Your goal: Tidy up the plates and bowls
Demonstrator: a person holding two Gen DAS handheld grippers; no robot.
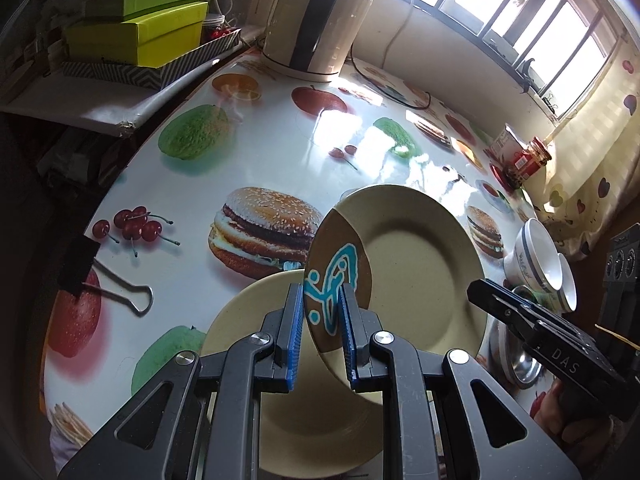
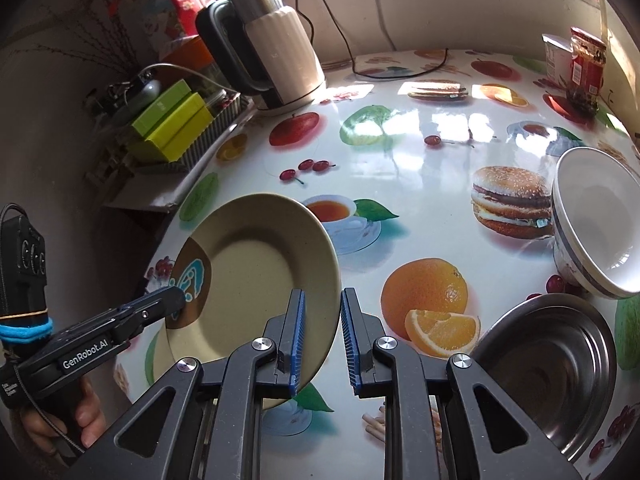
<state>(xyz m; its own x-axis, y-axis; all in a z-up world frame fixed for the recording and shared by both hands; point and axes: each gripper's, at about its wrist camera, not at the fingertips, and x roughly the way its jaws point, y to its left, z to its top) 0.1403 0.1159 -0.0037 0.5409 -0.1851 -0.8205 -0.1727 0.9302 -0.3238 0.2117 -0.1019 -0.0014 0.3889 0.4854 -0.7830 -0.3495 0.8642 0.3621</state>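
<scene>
A beige plate (image 1: pixel 420 264) with a brown patch and a blue pattern hangs tilted above the table, held from two sides. My left gripper (image 1: pixel 322 292) is shut on its brown-patterned rim. It also shows from the side in the right wrist view as the left gripper (image 2: pixel 176 300). My right gripper (image 2: pixel 322 294) is shut on the opposite rim of the plate (image 2: pixel 256 276), whose edge lies against the left pad. A second beige plate (image 1: pixel 248 320) lies flat on the table beneath the lifted one.
Stacked white bowls (image 2: pixel 592 224) with a grey band and a steel bowl (image 2: pixel 552 376) stand to the right. A kettle (image 2: pixel 276 48) with its cord, green boxes (image 1: pixel 160 32) and a red jar (image 2: pixel 586 64) line the far side. A binder clip (image 1: pixel 120 292) lies at the left.
</scene>
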